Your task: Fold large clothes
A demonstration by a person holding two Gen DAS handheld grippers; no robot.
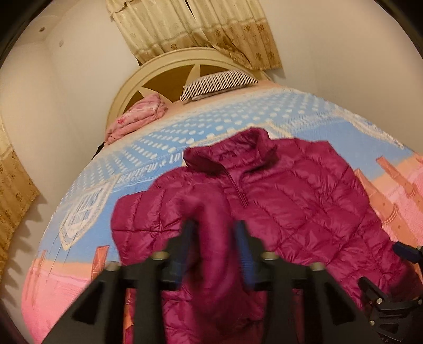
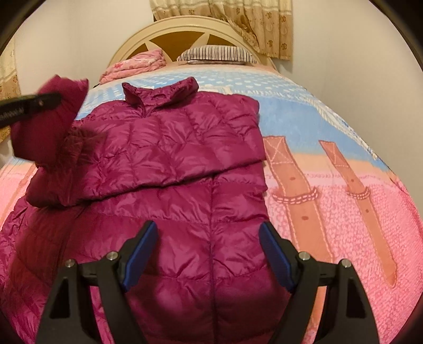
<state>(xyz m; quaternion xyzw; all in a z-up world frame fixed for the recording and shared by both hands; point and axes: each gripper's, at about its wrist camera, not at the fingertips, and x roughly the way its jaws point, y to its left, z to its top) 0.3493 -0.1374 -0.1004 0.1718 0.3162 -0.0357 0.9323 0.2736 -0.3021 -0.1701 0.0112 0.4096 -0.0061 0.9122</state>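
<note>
1. A magenta quilted puffer jacket (image 2: 169,148) lies spread on a bed covered with a blue, pink and orange printed bedspread (image 2: 330,185), its stand-up collar toward the far headboard.
2. The jacket's right sleeve is folded across the chest as a flat band; its lower body reaches toward the near edge of the bed.
3. The left tool (image 1: 215,251) has its blue pads part-way apart with the jacket's left sleeve (image 1: 211,211) between them; blur hides whether the pads press the fabric.
4. In the right wrist view that sleeve hangs raised at the far left, beside the black body of the left tool.
5. The right tool (image 2: 208,254) hovers over the jacket's lower front, its blue pads spread wide and gripping nothing.
6. A striped pillow (image 2: 216,54) and a folded pink floral quilt (image 2: 134,64) lie by the cream curved wooden headboard (image 2: 132,42), with beige patterned curtains (image 2: 238,21) behind.
</note>
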